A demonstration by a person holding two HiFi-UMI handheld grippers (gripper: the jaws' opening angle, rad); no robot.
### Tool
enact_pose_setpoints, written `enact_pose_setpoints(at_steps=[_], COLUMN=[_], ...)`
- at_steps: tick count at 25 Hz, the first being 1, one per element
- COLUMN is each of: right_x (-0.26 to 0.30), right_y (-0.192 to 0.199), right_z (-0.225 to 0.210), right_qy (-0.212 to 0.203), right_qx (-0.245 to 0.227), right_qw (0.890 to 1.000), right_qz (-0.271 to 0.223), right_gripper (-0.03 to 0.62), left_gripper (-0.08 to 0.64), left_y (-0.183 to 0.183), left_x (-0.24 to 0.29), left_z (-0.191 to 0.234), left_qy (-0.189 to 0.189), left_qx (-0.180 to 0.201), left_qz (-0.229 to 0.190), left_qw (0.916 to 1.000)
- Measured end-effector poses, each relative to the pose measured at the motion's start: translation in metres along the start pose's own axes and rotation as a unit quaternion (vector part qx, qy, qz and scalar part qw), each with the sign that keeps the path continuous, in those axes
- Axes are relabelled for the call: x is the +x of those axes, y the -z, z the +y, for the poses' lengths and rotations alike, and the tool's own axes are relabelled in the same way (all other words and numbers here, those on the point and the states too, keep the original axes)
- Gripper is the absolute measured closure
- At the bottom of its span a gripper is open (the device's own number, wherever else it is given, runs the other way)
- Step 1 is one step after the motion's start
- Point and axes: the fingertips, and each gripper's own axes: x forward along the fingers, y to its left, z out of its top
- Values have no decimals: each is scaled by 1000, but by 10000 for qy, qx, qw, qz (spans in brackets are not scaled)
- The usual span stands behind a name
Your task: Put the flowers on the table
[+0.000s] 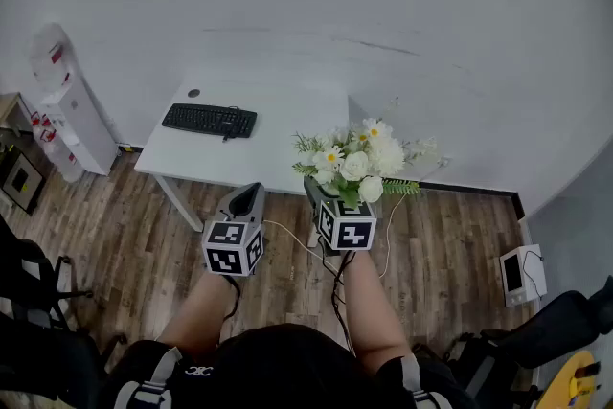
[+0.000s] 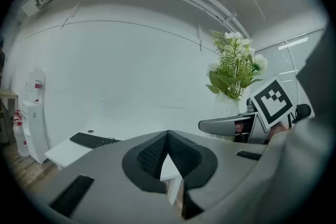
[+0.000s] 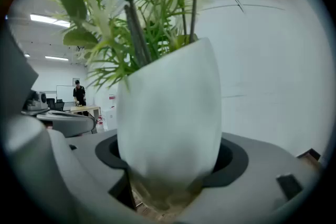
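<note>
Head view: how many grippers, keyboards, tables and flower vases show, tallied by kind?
Grey two-jaw grippers: 2, left gripper and right gripper
Black keyboard: 1
White rectangular table: 1
White vase of white flowers: 1
Total: 5

No word or number here can be read. The cubes on the left gripper [image 1: 249, 193] and right gripper [image 1: 320, 191] show only black-and-white square markers. Red labels on the white dispenser [image 1: 73, 113] are too small to read.

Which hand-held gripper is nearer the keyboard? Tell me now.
Left. The left hand-held gripper sits just down-right of the keyboard; the right hand-held gripper, gripping the flower vase, is farther right.
</note>
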Motion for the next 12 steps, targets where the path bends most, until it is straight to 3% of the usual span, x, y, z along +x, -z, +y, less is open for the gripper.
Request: enact_pose_setpoints(at_steps=[12], right_x=[5], right_y=[20], right_z=[-2], right_qy=[68], right_qx=[180], right_qw=[9997], right_qz=[172], right_gripper=[207], left_gripper=[548], left_y=[15], left_x=[-6], left_z=[7], left_qy=[-133], left_qx=[20], left_qz=[194], left_qw=[9997])
